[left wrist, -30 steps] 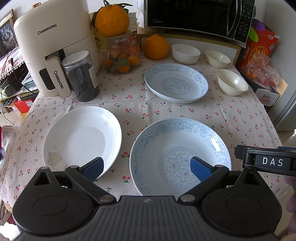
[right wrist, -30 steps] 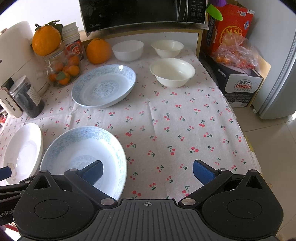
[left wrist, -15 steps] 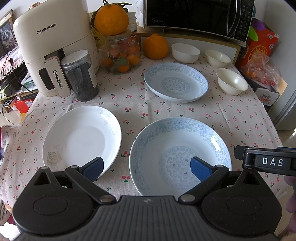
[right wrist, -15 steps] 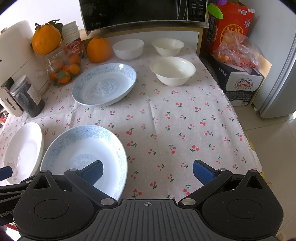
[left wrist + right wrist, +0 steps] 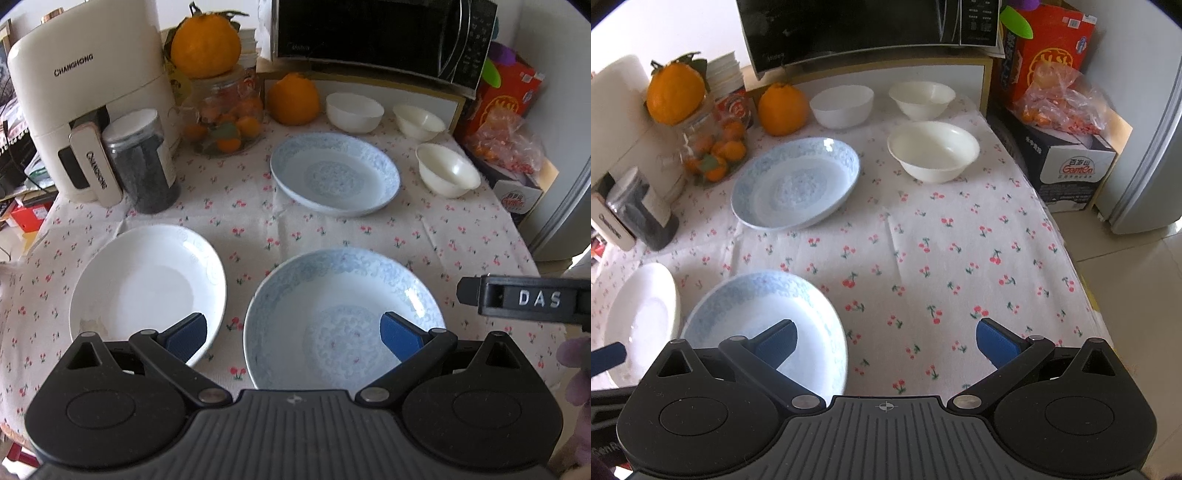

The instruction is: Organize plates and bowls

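A cherry-print tablecloth (image 5: 960, 236) covers the table. Near left lies a white plate (image 5: 147, 284); a blue-patterned plate (image 5: 332, 310) sits beside it, another (image 5: 334, 173) farther back. Three white bowls (image 5: 932, 149) stand far right. Both the left gripper (image 5: 291, 336) and the right gripper (image 5: 884, 339) are spread wide, holding nothing.

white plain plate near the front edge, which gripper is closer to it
Left. The left gripper is open with one finger over the white plain plate. The right gripper is also open, further right past the near blue patterned plate, mostly over bare tablecloth.
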{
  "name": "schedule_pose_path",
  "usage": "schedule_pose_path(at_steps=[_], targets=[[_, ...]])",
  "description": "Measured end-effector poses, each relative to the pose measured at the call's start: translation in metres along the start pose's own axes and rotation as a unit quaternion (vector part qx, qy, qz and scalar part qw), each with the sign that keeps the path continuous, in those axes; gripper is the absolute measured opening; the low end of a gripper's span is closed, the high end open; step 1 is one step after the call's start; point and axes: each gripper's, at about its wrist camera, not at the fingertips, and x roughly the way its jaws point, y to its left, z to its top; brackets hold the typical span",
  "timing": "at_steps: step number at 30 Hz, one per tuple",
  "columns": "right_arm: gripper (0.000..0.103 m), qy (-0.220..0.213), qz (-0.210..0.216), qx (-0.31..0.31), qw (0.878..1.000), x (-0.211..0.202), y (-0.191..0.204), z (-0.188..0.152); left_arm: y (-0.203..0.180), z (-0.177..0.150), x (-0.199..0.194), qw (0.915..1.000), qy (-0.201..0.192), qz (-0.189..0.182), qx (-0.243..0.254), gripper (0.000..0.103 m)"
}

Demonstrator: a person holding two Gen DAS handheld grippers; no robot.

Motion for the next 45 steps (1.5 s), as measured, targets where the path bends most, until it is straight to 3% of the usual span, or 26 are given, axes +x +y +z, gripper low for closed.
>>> schedule_pose_path(at_steps=[16, 23, 29, 33, 38, 43, 45], targets=[[0.103, -0.026, 0.043, 0.031, 0.998, 0.007, -0.001, 0.065, 0.024, 0.047, 0.018, 0.9973, -0.033, -0.055, -0.036, 0.099], [0.103, -0.025, 0.022, 0.049, 0.998, 0.036, -0.004, 0.081, 0.037, 0.072, 0.045, 0.9962, -0.023, -0.066, -0.052, 0.1], [0.103, -0.017, 0.061, 0.075, 0.995, 0.065, -0.007, 0.095, 0.05, 0.09, 0.076, 0.9966, -0.016, -0.042, -0.069, 0.1], [0.103, -0.007, 0.071, 0.088, 0.994, 0.087, -0.009, 0.099, 0.064, 0.097, 0.097, 0.9933, -0.01, -0.055, -0.101, 0.102], [0.103, -0.008, 0.103, 0.106, 0.989, 0.105, -0.011, 0.102, 0.07, 0.1, 0.12, 0.9932, -0.01, -0.045, -0.107, 0.102], [0.103, 0.008, 0.155, 0.143, 0.977, 0.127, -0.018, 0.101, 0.078, 0.103, 0.137, 0.9864, -0.015, -0.073, -0.147, 0.097], [0.103, 0.009, 0.171, 0.157, 0.973, 0.134, -0.02, 0.1, 0.079, 0.104, 0.142, 0.9828, -0.02, -0.086, -0.162, 0.09]])
